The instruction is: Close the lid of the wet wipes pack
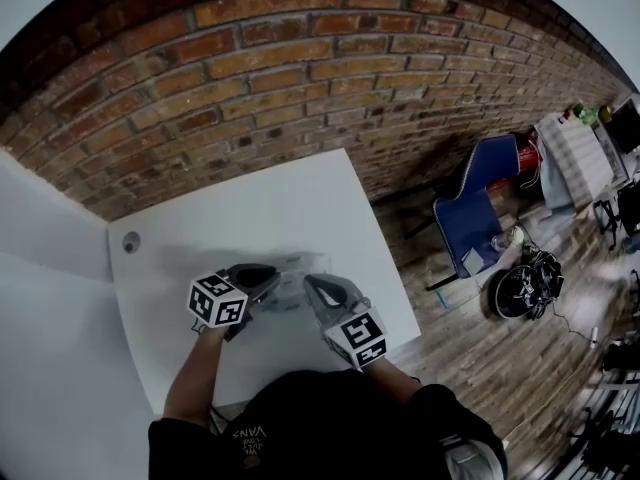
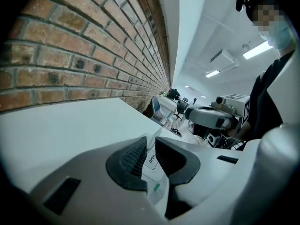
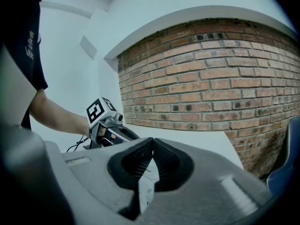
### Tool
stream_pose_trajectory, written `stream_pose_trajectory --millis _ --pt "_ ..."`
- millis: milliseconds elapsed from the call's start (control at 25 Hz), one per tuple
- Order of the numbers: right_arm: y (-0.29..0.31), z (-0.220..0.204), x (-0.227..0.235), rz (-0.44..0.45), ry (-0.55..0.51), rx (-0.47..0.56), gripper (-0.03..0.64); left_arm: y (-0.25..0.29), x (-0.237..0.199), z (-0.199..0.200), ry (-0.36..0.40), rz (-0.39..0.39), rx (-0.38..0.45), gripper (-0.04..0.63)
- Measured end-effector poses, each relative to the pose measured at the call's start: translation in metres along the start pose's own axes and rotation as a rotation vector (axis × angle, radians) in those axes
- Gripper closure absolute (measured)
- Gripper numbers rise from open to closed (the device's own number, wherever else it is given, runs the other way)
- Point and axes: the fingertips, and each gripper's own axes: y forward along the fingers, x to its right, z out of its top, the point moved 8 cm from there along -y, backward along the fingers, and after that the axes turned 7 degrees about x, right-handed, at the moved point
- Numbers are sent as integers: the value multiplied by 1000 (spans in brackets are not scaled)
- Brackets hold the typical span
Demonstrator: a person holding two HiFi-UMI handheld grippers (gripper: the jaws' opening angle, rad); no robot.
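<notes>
The wet wipes pack (image 1: 291, 290) hangs just above the white table (image 1: 260, 218), between my two grippers. In the left gripper view, a thin white flap printed "OPEN" (image 2: 151, 160), the pack's lid tab, is pinched between the dark pads of my left gripper (image 2: 150, 159). The right gripper view has a fold of the pack's film (image 3: 146, 184) clamped in my right gripper (image 3: 152, 159). From the head camera, the left gripper (image 1: 264, 280) and right gripper (image 1: 314, 290) face each other across the pack. Most of the pack is hidden by the jaws.
A red brick wall (image 1: 300, 58) runs behind the table. A round grommet (image 1: 131, 242) sits at the table's far left corner. Beyond the table's right edge stand a blue chair (image 1: 482, 200) and a black bag (image 1: 522, 286) on the wooden floor.
</notes>
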Motion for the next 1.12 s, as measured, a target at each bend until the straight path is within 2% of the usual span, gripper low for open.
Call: stream_pose_trajectory --millis 440,680,1120 --pt "12 -10 -2 2 12 -32 618 -2 11 -14 146 26 14 532" --pt "20 -23 -2 7 18 -68 618 -2 14 -19 199 30 19 532" --pt "29 -48 -1 17 28 -141 618 4 22 -35 318 41 -58 531"
